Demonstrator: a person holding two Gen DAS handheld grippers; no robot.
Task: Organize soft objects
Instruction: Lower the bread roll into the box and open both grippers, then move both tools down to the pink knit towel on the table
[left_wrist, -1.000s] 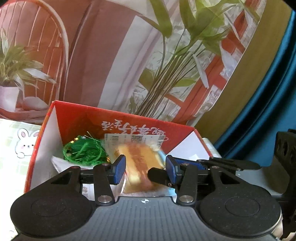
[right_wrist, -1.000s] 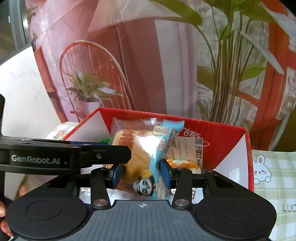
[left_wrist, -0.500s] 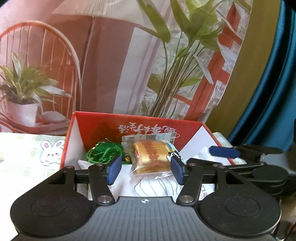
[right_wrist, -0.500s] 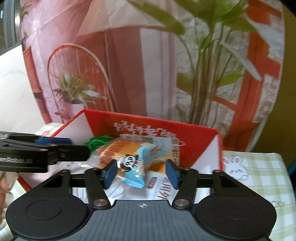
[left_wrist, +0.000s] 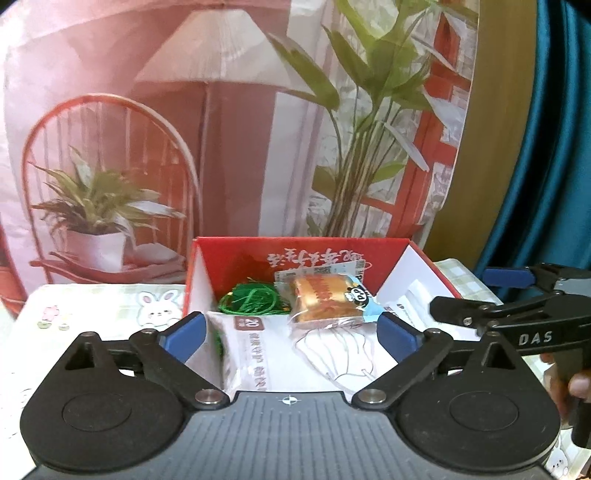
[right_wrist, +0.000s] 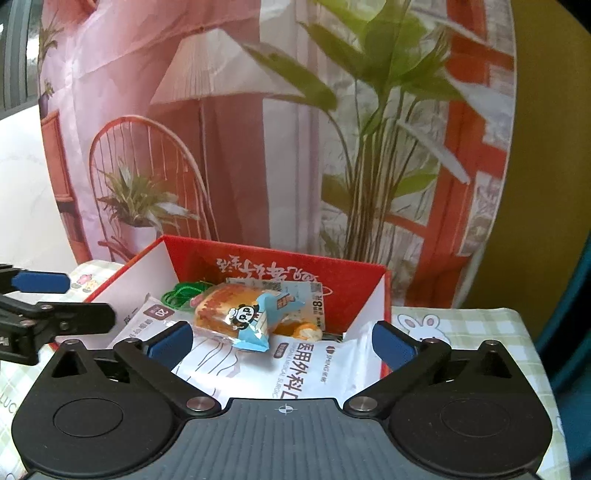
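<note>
A red cardboard box (left_wrist: 236, 254) (right_wrist: 362, 280) stands on the table, open at the top. Inside lie a wrapped bread with a panda label (left_wrist: 327, 301) (right_wrist: 236, 314), a coil of green cord (left_wrist: 251, 301) (right_wrist: 183, 293), white mask packets (left_wrist: 245, 345) (right_wrist: 314, 365) and a second bread packet (right_wrist: 299, 295) at the back. My left gripper (left_wrist: 290, 334) is open and empty, in front of the box. My right gripper (right_wrist: 282, 341) is open and empty, also in front of the box. The right gripper shows in the left wrist view (left_wrist: 517, 299), the left gripper in the right wrist view (right_wrist: 48, 299).
A checked tablecloth with rabbit prints (left_wrist: 110, 306) (right_wrist: 461, 328) covers the table. A printed backdrop of a chair, lamp and plants (left_wrist: 221, 147) hangs right behind the box. A blue curtain (left_wrist: 546, 147) is at the right.
The right gripper has let go of the panda-label bread, which now lies in the box. Both grippers have opened wide and drawn back from the box.
</note>
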